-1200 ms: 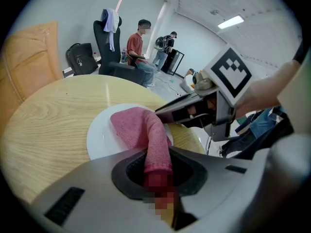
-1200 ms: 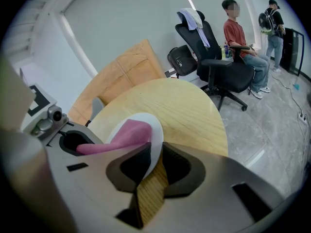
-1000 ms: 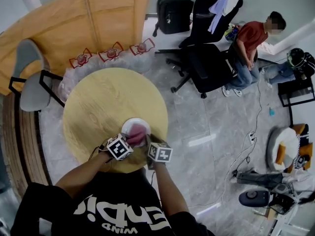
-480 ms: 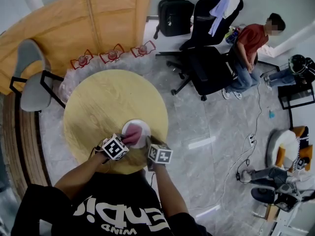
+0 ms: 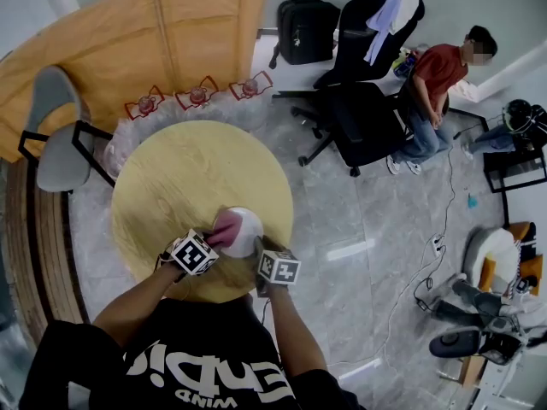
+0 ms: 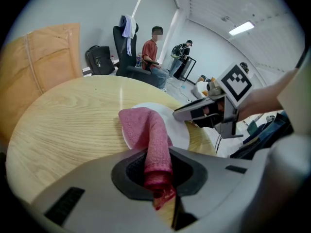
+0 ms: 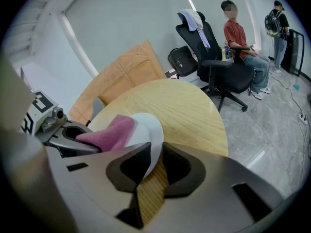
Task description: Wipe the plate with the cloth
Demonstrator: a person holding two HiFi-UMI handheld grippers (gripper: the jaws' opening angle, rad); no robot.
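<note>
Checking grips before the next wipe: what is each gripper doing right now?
Left gripper: closed, holding the pink cloth.
Right gripper: closed on the rim of the white plate.

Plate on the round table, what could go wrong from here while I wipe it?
1. The right tool pinches the white plate only at its rim, near the edge of the round table. A hard wipe might lever the plate loose or push it off the table.
2. The left tool grips the pink cloth by a narrow bunched end, so dragging it could pull the cloth out.
</note>
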